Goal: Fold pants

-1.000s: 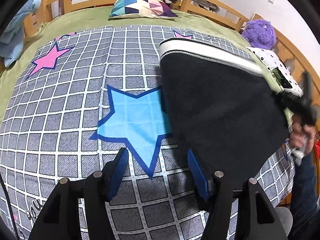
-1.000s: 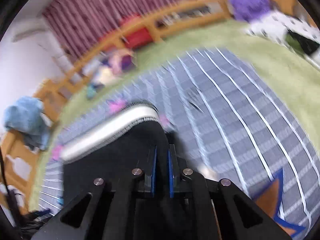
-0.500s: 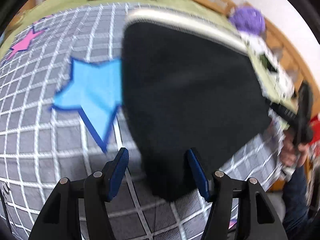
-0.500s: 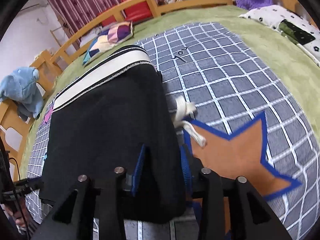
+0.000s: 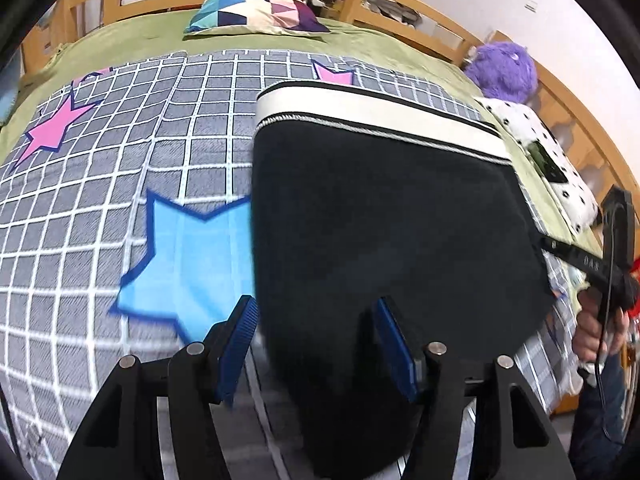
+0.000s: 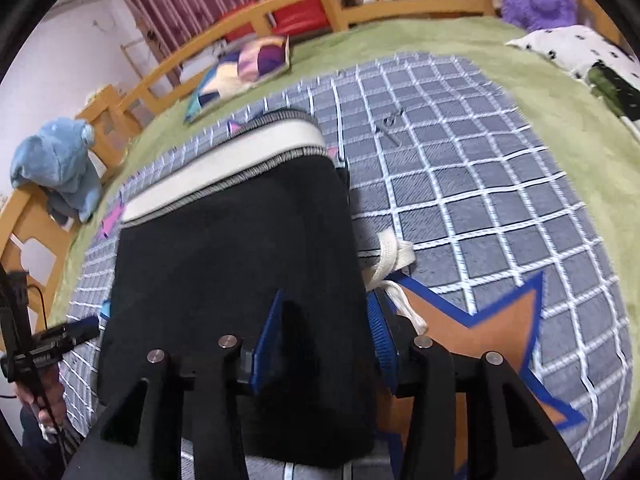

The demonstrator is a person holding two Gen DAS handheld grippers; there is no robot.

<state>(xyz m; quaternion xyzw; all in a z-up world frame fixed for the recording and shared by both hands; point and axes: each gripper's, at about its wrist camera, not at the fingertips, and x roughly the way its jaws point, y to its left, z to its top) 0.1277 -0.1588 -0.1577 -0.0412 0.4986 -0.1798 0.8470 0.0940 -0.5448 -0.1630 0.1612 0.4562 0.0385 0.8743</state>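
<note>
The black pants (image 5: 392, 216) are laid folded on a grey checked blanket (image 5: 120, 168) that is spread over a green bedcover (image 6: 552, 80). Their white waistband (image 5: 368, 116) is turned toward the far end of the bed, where a patchwork pillow (image 5: 256, 14) is set near the wooden bed rail (image 6: 248, 20). A white drawstring (image 6: 390, 264) is seen spilling out from the pants' right edge onto an orange star (image 6: 496, 328) printed on the blanket, and a light blue star (image 5: 192, 264) is partly covered by their left edge. The left gripper (image 5: 316, 344) is held over the near left corner of the pants with its jaws about half open; cloth lies between the blue pads (image 5: 394, 346) but is not pinched. The right gripper (image 6: 324, 344) is placed at the near right edge; its jaws have just been opening, with black cloth between them and no longer clamped. A purple plush toy (image 5: 502, 72) and a spotted pillow (image 5: 544, 160) are set along the right side.
</note>
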